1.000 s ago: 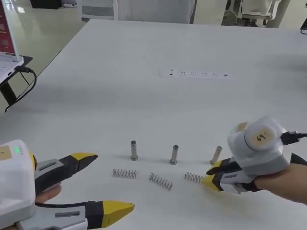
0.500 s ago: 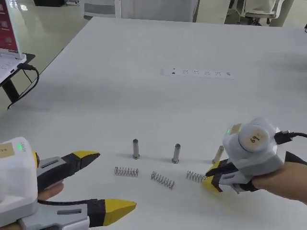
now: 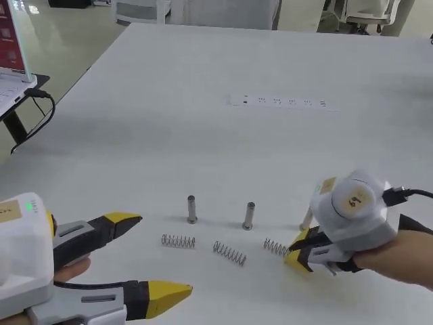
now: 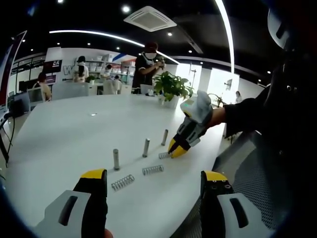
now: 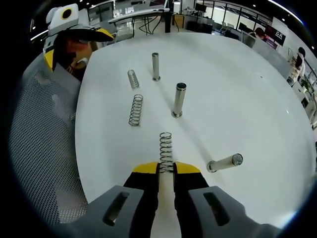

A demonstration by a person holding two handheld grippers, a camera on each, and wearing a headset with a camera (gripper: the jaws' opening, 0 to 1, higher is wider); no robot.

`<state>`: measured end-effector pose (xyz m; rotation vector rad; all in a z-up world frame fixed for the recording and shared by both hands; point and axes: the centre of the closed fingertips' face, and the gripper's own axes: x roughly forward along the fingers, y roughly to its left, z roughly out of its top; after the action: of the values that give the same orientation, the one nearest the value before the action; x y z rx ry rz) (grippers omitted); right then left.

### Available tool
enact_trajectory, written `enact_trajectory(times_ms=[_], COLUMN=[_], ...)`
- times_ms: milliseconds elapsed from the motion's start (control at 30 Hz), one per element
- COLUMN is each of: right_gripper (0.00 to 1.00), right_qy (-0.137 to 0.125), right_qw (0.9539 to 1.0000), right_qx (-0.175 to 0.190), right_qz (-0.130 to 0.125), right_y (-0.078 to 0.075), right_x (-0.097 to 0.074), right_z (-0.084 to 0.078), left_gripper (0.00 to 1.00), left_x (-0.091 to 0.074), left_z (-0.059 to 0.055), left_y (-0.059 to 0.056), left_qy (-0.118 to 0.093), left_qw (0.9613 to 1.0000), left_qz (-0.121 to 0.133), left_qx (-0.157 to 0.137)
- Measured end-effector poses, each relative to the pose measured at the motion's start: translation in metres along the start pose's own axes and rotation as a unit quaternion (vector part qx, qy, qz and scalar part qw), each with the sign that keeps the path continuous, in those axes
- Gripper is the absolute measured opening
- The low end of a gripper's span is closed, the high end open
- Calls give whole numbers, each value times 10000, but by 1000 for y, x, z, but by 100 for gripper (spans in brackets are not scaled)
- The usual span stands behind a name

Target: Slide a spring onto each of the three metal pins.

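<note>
Right gripper view: the right claw [image 5: 166, 169] is pinched on the end of the nearest spring [image 5: 166, 144], which lies flat on the counter [image 5: 247, 89]. All three pins [image 5: 178, 99] stand bare, and two other springs [image 5: 135, 110] lie loose. The left claw [image 3: 162, 256] hangs wide apart, empty. Nothing threaded yet, so I'd say all three are to go.

right-hand pin [image 3: 306, 218]: head view, mostly hidden behind the right gripper [image 3: 292, 255] body; only a sliver of shaft shows
right-hand spring [image 3: 275, 246]: head view, near end covered by the yellow tips; right gripper view, that end is lost between the jaws clamped on it
left gripper [image 3: 164, 256]: head view, rear cut off by left and bottom edges
laptop [image 3: 8, 91]: cut by left edge
power strip [image 3: 283, 102]: sockets too small to count
people [image 4: 148, 64]: left gripper view, far off, small and blurry
</note>
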<state>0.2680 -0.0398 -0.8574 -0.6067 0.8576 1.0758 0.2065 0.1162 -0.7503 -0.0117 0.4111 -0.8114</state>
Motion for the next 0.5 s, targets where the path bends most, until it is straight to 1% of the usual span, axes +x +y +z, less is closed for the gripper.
enact_trajectory(times_ms=[233, 433, 500], right_gripper=[8, 8, 8], right_qy=[-38, -76, -85], right_qw=[10000, 9999, 9998], right_qx=[80, 140, 131], right_qz=[-12, 65, 107], right_y=[-1, 2, 5], right_x=[-1, -4, -7], right_z=[0, 1, 2], left_gripper=[73, 71, 71], left_x=[1, 2, 3], left_z=[-1, -2, -2], left_y=[-2, -5, -7], left_qy=[40, 89, 112], left_qw=[10000, 9999, 9997], left_qz=[-58, -129, -184], left_qx=[26, 44, 62])
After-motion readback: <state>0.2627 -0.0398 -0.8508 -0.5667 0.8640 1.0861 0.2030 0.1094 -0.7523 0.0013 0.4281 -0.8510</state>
